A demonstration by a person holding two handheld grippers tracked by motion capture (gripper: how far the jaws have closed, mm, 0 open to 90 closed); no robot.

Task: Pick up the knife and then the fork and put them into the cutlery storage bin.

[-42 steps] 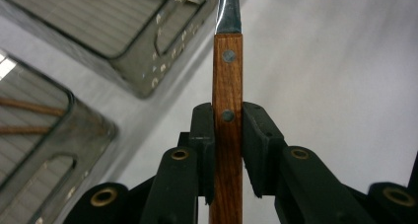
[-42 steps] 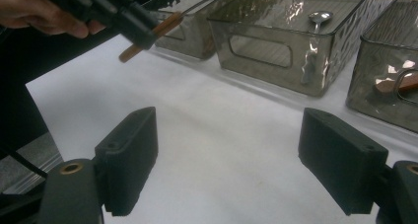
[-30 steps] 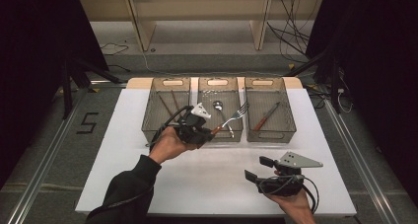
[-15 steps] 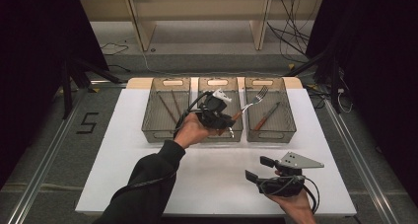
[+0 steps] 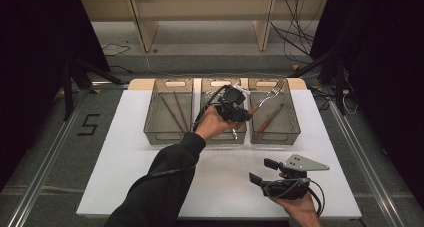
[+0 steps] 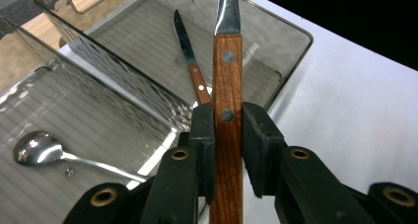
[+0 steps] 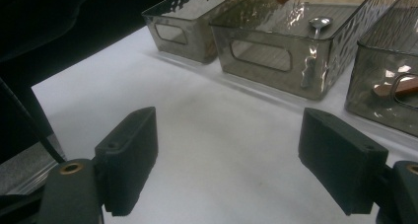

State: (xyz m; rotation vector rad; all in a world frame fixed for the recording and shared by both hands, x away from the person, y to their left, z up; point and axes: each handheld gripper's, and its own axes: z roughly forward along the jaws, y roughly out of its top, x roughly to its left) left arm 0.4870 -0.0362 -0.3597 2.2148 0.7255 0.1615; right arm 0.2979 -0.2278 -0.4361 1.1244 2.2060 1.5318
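A fork (image 5: 270, 92) with a wooden handle (image 6: 227, 81) is clamped in my left gripper (image 5: 244, 113), whose jaws are shut on the handle (image 6: 226, 135). It hangs tilted over the right bin (image 5: 296, 133), tines pointing to the far right. In that bin lies a wooden-handled knife (image 5: 270, 118) (image 6: 190, 61). A spoon (image 6: 40, 148) (image 7: 319, 22) rests in the middle bin (image 5: 220, 83). My right gripper (image 5: 263, 171) (image 7: 229, 155) is held open low over the white table near its front right edge, nothing between its jaws.
Three clear bins stand in a row at the back of the white table (image 5: 125, 177). The left bin (image 5: 150, 133) holds two brown sticks (image 5: 175, 112). Seen from the right gripper, the bins' front walls (image 7: 276, 56) stand ahead.
My left gripper has carried the fork to the right and farther back, from over the left and middle bins to over the right bin. The right gripper has stayed put.
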